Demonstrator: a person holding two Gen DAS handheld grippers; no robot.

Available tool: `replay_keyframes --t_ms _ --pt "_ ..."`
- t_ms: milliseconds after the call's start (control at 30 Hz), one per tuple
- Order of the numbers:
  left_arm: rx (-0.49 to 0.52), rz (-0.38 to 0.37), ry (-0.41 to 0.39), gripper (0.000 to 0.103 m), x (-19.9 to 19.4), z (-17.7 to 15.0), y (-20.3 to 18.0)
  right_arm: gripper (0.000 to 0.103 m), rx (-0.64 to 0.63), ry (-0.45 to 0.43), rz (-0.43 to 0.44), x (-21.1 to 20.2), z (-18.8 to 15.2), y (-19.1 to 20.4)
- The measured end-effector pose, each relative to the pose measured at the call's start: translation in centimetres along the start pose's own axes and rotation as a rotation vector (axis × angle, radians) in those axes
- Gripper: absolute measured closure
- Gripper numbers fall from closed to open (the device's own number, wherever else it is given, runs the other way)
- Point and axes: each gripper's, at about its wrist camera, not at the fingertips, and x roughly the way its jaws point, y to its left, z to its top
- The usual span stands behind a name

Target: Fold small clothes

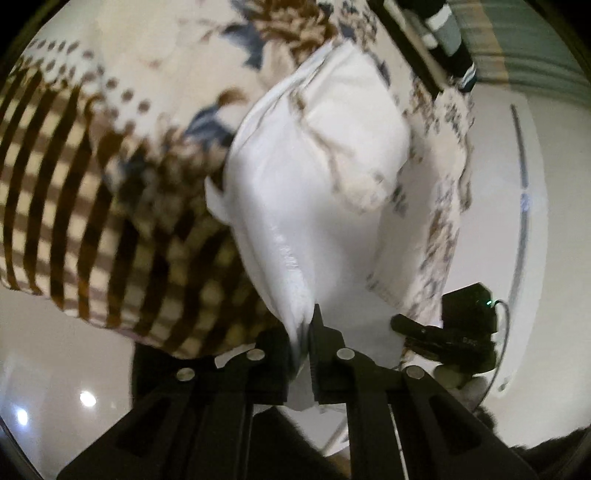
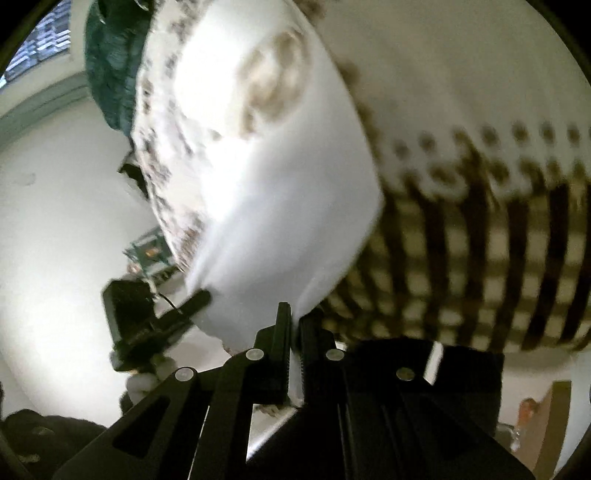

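A small white garment (image 1: 295,206) hangs stretched between both grippers above a patterned bed cover. My left gripper (image 1: 308,332) is shut on one edge of the garment, with cloth pinched between its black fingers. My right gripper (image 2: 293,328) is shut on the other edge; the white garment (image 2: 273,192) fills the middle of the right wrist view. Each gripper shows in the other's view: the right one at lower right in the left wrist view (image 1: 443,328), the left one at lower left in the right wrist view (image 2: 155,317). Both views are blurred.
The bed cover (image 1: 85,177) is cream with brown stripes, dots and blue-brown flowers; it also shows in the right wrist view (image 2: 480,229). A dark green cloth (image 2: 110,62) lies at its far edge. Pale glossy floor (image 1: 55,354) lies below, with a black-and-white object (image 1: 447,33) at the far top.
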Motion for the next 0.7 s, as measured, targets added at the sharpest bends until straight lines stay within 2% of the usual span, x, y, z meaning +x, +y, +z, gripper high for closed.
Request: replay_keyframes --t_ms 100,167,300,333,400,467,533,567,633,700 --pt "-0.053 -0.074 -0.054 0.097 -0.4 3.1 -1.5 0.099 -0.003 -0.045 0.046 -1.6 2.5 2.0" --pt "-0.077 -0.137 -0.094 0.097 0.0 6.4 -2.7 0.099 -0.004 -0.075 0.062 -2.2 4.6 3.2" --pt "-0.096 -0.196 -0.144 0.097 1.6 12.9 -3.6 0.099 0.011 -0.158 0.055 -3.5 10.7 4.8" --pt "-0.096 -0.237 -0.143 0.096 2.5 15.0 -4.0 0.099 0.022 -0.184 0.058 -3.7 12.3 4.8" --pt "-0.105 -0.234 -0.149 0.095 3.8 18.9 -4.5 0.099 0.06 -0.233 0.069 -4.0 16.0 4.8" --pt "-0.102 -0.272 -0.159 0.085 4.3 21.5 -4.5 0.097 0.121 -0.262 0.111 -4.5 19.2 4.5" --pt "-0.121 -0.273 -0.172 0.06 4.6 23.8 -4.7 0.094 0.166 -0.291 0.151 -4.7 21.5 4.2" --pt "-0.127 -0.28 -0.17 0.056 4.8 24.5 -4.7 0.09 0.182 -0.301 0.168 -4.9 22.8 4.2" --pt "-0.153 -0.291 -0.16 0.054 5.3 26.0 -4.5 0.065 0.196 -0.329 0.202 -5.7 24.5 4.3" --pt "-0.164 -0.295 -0.154 0.055 5.4 26.3 -4.5 0.05 0.196 -0.355 0.224 -6.9 25.9 4.7"
